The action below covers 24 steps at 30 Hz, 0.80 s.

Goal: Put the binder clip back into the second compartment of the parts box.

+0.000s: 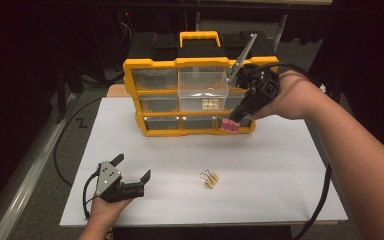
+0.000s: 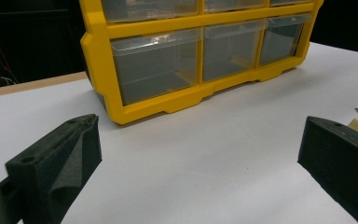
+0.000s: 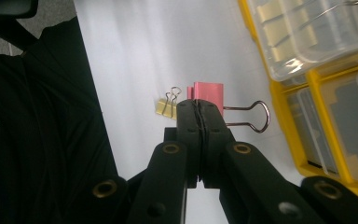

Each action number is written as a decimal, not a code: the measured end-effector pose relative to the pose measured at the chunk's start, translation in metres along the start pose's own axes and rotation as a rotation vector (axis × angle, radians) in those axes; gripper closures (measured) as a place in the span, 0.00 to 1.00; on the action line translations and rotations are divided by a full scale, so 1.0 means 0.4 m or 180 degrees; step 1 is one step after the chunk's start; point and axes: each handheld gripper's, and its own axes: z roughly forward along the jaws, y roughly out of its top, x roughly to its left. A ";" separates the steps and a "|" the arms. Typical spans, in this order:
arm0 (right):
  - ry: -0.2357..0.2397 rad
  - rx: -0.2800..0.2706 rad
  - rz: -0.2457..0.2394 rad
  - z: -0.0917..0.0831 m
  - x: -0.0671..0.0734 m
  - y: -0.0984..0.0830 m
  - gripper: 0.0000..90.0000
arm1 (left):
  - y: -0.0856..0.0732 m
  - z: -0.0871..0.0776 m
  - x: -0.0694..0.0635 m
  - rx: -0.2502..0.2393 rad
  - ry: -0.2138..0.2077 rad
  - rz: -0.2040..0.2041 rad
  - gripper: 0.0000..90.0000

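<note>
Right gripper (image 1: 231, 121) pinches pink binder clip (image 1: 228, 125) before the organizer's (image 1: 152, 64) pulled-out middle drawer (image 1: 203, 82), presumably for stowing; left gripper (image 1: 131, 172) rests near-left, jaws spread, empty.

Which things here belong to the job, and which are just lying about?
In the job:
- right gripper, shut on pink metal binder clip
- pulled-out clear plastic drawer in yellow organiser cabinet
- gold binder clip on white table

Lying about:
- open left gripper
- black toolbox

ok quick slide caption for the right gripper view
Right gripper shut on a pink binder clip, above a gold clip on the table.
</note>
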 end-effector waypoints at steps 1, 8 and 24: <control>-0.0007 0.0001 0.0000 -0.005 -0.001 0.001 1.00 | 0.000 0.000 0.000 -0.0005 0.0001 -0.0006 0.00; -0.0077 0.0018 0.0016 -0.037 -0.003 0.011 1.00 | 0.000 0.000 0.001 -0.0006 0.0001 -0.0009 0.00; -0.0223 -0.0064 0.0059 -0.124 0.000 0.033 1.00 | 0.000 -0.001 0.001 -0.0009 -0.0004 -0.0019 0.00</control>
